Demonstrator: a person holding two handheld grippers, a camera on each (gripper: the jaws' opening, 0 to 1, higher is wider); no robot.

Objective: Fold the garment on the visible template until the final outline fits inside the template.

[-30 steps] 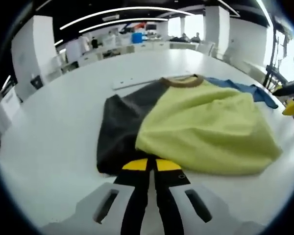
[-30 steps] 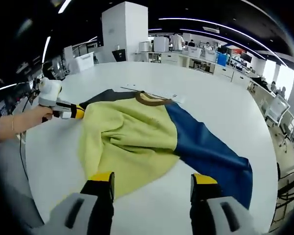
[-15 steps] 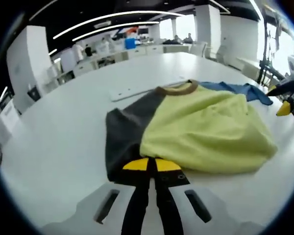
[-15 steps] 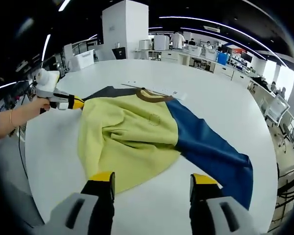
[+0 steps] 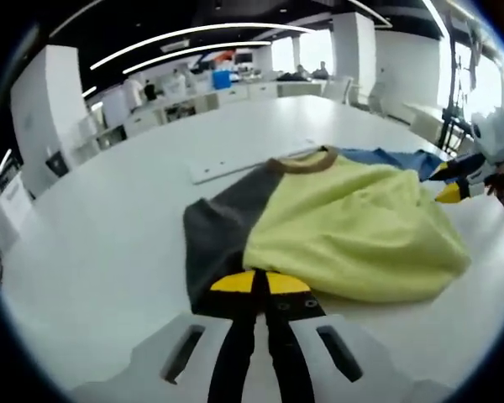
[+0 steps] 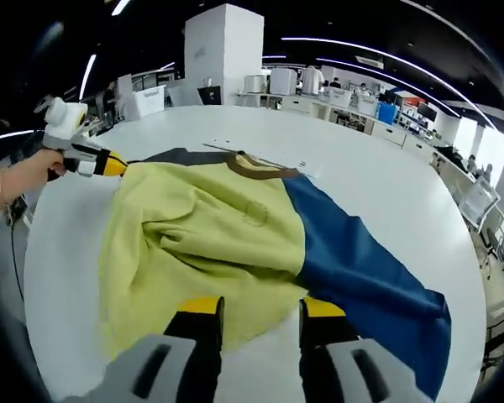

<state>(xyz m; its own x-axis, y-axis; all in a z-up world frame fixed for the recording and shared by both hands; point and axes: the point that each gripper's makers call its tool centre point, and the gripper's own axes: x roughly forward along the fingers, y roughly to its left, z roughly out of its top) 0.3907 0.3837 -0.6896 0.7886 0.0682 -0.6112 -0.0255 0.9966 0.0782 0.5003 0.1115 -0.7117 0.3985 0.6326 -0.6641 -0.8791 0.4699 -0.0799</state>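
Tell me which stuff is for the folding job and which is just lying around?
For the job:
shirt
left gripper, shut on the shirt's dark sleeve
right gripper, open at the hem
flat white strip beyond the collar, maybe the template

Lying around:
desks far behind

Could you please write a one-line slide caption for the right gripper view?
Right gripper, jaws open, at the hem of a yellow, blue and dark garment on a white table.
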